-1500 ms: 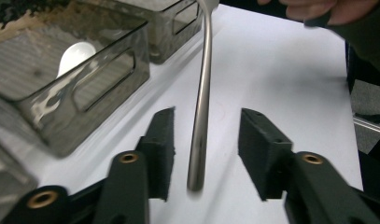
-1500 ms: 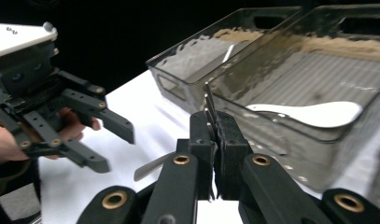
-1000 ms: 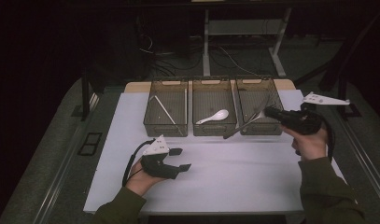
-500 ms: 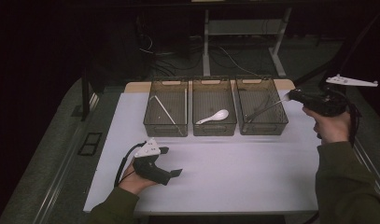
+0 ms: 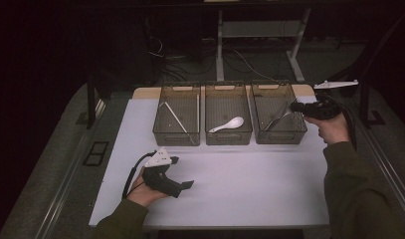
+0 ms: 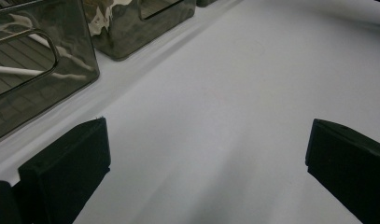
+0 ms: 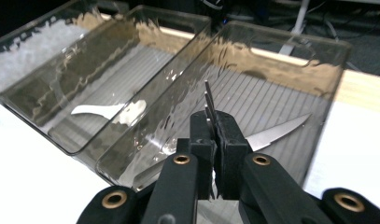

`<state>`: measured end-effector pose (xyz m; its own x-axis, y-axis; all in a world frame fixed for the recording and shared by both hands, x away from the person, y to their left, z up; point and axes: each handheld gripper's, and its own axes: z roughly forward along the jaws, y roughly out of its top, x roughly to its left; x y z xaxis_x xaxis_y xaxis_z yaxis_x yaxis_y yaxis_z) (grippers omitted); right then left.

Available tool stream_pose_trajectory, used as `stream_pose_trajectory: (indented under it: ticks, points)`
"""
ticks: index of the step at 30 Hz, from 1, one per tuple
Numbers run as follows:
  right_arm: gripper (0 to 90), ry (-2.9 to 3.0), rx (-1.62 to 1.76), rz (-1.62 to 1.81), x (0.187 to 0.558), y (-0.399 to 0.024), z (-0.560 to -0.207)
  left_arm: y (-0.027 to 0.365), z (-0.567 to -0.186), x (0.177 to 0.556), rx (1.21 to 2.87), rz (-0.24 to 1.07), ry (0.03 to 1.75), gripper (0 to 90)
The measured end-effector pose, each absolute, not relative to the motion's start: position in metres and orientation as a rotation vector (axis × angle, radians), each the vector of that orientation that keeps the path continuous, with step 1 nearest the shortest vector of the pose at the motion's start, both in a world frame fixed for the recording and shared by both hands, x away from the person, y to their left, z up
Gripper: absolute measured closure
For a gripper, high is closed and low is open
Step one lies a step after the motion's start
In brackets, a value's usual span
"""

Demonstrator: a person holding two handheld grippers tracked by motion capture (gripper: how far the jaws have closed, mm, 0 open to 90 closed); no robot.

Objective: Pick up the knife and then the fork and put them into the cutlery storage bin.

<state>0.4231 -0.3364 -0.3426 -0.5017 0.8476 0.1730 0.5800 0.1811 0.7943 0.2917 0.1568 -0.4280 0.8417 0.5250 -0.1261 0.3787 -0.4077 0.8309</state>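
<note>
No legible text or labels anywhere

**My gear**

I wear dark olive sleeves (image 5: 354, 184). My left gripper (image 5: 177, 174) is black with a grey three-cornered plate and a trailing black cable. My right gripper (image 7: 214, 135) shows brass-ringed screws on its black linkage.

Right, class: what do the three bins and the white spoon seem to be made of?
Bins: probably clear, smoke-tinted hard plastic, glossy; the walls show reflections and the ribbed floor shows through. White spoon: ceramic or plastic, smooth and opaque; which one cannot be told from here.
</note>
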Motion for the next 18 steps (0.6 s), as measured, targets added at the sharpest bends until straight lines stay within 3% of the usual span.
stream_pose_trajectory:
  ticks: [8, 14, 18]
  points:
    - [83.0, 2.103, 1.400, 1.197, 0.449, -0.322, -0.356, 0.154, -0.430, 0.293, 2.069, 0.183, 0.653, 0.0]
    - [49.4, 1.990, 1.462, 1.141, 0.465, -0.314, -0.359, 0.156, -0.429, 0.293, 2.057, 0.184, 0.661, 0.0]
    - [36.9, 1.968, 1.478, 1.141, 0.464, -0.317, -0.360, 0.157, -0.430, 0.294, 2.056, 0.185, 0.658, 0.0]
